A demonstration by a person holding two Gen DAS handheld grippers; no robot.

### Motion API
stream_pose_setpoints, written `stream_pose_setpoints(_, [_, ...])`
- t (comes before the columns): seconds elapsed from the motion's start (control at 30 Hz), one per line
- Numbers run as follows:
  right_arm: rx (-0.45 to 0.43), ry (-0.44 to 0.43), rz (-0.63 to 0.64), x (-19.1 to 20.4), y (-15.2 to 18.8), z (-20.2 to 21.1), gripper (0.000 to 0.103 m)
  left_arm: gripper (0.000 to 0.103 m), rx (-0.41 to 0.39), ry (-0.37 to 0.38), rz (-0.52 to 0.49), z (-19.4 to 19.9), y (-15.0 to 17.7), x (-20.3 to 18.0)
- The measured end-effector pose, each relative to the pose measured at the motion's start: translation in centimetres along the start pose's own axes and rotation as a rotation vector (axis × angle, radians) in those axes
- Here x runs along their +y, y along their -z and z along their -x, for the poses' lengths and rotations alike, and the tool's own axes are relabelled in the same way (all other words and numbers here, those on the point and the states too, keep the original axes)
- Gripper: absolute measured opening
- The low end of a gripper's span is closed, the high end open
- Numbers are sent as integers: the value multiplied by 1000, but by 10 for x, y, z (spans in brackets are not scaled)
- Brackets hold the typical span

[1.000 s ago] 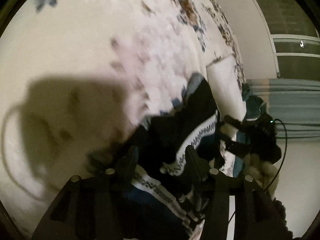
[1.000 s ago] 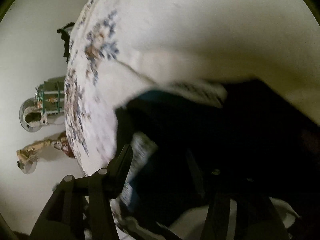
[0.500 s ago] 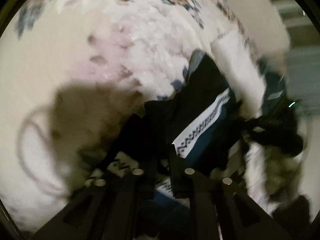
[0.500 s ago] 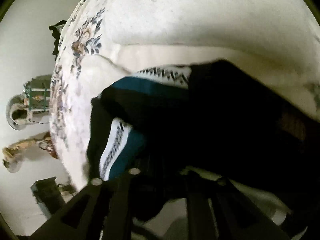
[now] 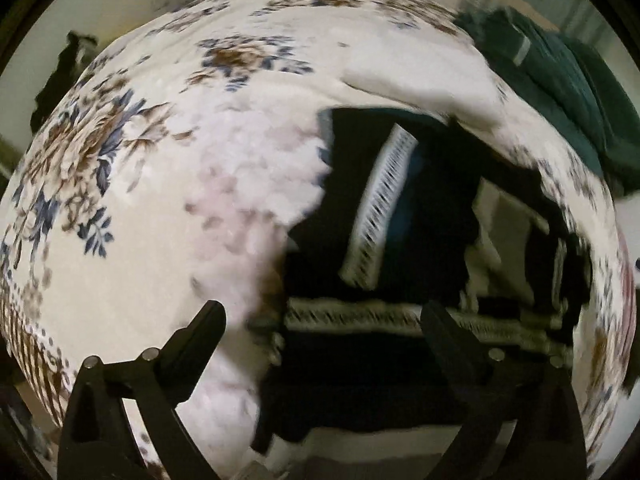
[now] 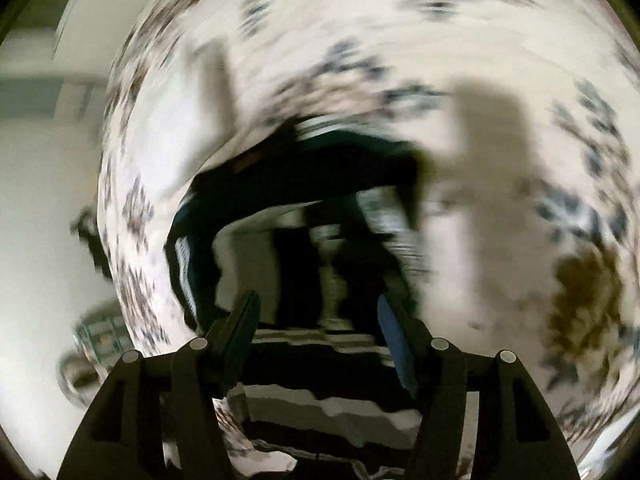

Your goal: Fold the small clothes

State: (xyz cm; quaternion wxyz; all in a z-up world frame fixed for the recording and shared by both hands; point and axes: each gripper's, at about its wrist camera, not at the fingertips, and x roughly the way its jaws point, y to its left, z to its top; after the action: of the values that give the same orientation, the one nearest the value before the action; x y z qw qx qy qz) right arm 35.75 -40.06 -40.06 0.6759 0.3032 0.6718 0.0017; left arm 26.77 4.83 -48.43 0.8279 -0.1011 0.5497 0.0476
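Left tongs (image 5: 322, 316) spread wide and opening further, black fingers (image 5: 202, 334) well apart, nothing pinched: the dark garment with blue panels and white zigzag-patterned bands (image 5: 384, 216) lies below and between the tips, clear of both pads as far as the blur allows. Left finger over bare bedding, right finger over the garment's near patterned band. Garment bunched and partly folded on the white floral quilted bedspread (image 5: 152, 184), toward the right half of the bed in this view. Just beyond it, touching or overlapping its far edge, a plain white folded cloth (image 5: 424, 84). Further right, at the bed's far corner, a dark green knitted garment with a pale stripe (image 5: 560, 84), apart from the dark one. Wide open stretch of bedspread to the left of the garment, up to the rounded bed edge; a dark shape (image 5: 64, 76) beyond that edge, too dim to name.

Right tongs (image 6: 318, 308) partly spread and opening, nothing gripped between the fingers (image 6: 240, 328); same dark garment (image 6: 304, 168) directly beneath and ahead, heavily smeared by motion. Cannot tell whether the fingertips brush the cloth. Pale bedspread (image 6: 500, 60) open on the right, crossed by a broad grey shadow (image 6: 492, 152); bed edge curving down the left, pale floor past it with a blurred greenish object (image 6: 100, 336) near the lower left.
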Motion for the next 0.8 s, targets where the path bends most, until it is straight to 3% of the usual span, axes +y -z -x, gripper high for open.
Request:
stream_pose_setpoints(0.1, [-26, -10, -46, -51, -17, 11, 64, 100, 44, -34, -5, 1, 26, -22])
stream_pose_setpoints(0.17, [-17, -37, -56, -76, -39, -4, 64, 100, 71, -59, 9, 3, 49, -37])
stream_pose_setpoints(0.27, [23, -108, -59, -103, -76, -39, 64, 100, 77, -155, 25, 13, 84, -65])
stream_pose_setpoints(0.4, [92, -145, -81, -118, -123, -95, 64, 100, 103, -277, 61, 26, 132, -101])
stream_pose_setpoints(0.53, [200, -233, -67, -115, -149, -139, 64, 100, 144, -318, 105, 36, 171, -130])
stream_pose_setpoints(0.57, [223, -251, -68, -113, -152, -148, 61, 100, 148, -323, 105, 37, 175, -134])
stream_pose_setpoints(0.6, [242, -276, -65, -110, -153, -155, 52, 100, 151, -327, 102, 39, 183, -141])
stream_pose_setpoints(0.63, [281, -299, -40, -104, -152, -164, 8, 100, 155, -332, 96, 41, 189, -145])
stream_pose_setpoints(0.7, [312, -246, 47, -88, -150, -169, 7, 100, 170, -333, 84, 42, 200, -152])
stream_pose_setpoints(0.8, [99, -109, 223, -67, -172, -124, 6, 100, 180, -302, 71, 48, 213, -164])
